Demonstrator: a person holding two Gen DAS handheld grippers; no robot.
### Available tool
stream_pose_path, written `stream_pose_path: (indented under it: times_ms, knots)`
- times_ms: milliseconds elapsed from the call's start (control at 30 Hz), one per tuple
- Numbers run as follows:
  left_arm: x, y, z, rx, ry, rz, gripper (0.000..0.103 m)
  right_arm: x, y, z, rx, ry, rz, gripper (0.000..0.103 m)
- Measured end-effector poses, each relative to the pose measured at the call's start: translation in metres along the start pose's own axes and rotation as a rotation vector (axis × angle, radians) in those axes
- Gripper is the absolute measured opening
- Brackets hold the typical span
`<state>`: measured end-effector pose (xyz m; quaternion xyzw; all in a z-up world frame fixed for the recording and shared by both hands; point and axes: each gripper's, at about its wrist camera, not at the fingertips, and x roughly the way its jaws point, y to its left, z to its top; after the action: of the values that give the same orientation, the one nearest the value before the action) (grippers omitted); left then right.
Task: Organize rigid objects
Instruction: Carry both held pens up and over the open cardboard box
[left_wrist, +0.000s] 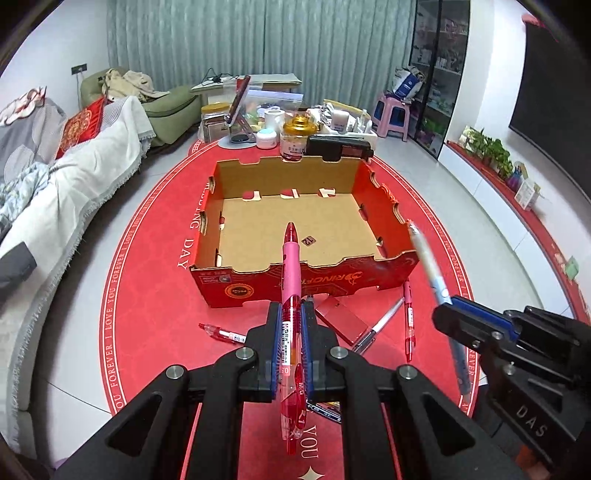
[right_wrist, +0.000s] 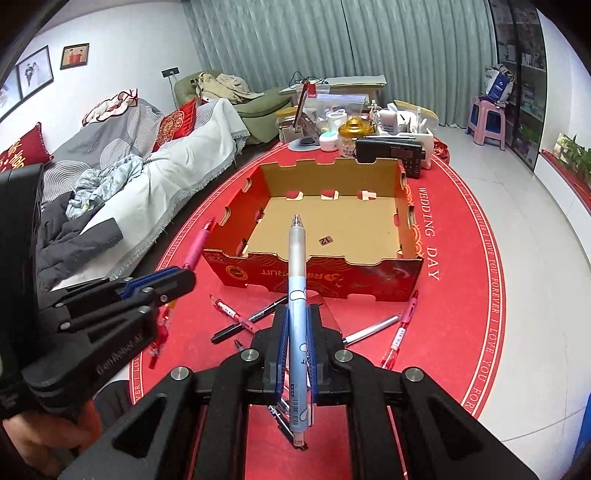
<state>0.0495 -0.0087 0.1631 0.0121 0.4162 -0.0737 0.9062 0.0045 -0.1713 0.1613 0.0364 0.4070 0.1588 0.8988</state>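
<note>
So both grippers have a pen each right now. The left gripper (left_wrist: 289, 325) is clamped tight on a pink-and-red pen (left_wrist: 291, 280), which sticks out forward past the pads with its tip over the near wall of the cardboard box (left_wrist: 295, 221). The right gripper (right_wrist: 297, 332) is pinched the same way on a pale blue pen (right_wrist: 297, 295), tip pointing at the box too.

Below them, on the red mat (left_wrist: 147, 295), there's a bunch of loose stuff just in front of the box: a red pen (right_wrist: 232, 312) and a black pen (right_wrist: 247, 321) crossing each other, a white-barrelled pen (right_wrist: 373, 328), another red pen (right_wrist: 402, 328) off to the right side, and a flat red case (left_wrist: 341, 319).

The box itself sits open on the mat, and all I can see in it is a little "12" tag (left_wrist: 307, 241) on the floor of it. Behind its far wall there's a black radio (right_wrist: 393, 151), a gold-lidded jar (right_wrist: 352, 138) and a pile of other clutter.
</note>
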Motion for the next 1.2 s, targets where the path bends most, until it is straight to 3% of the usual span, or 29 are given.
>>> stream_pose_path:
  times_ms: [567, 1200]
  knots:
    - [0.026, -0.005, 0.026, 0.032, 0.023, 0.054, 0.010, 0.015, -0.009, 0.027, 0.008, -0.010, 0.002, 0.010]
    - [0.057, -0.002, 0.063, 0.028, 0.032, 0.047, 0.010, 0.039, -0.021, 0.063, 0.016, -0.018, -0.019, 0.010]
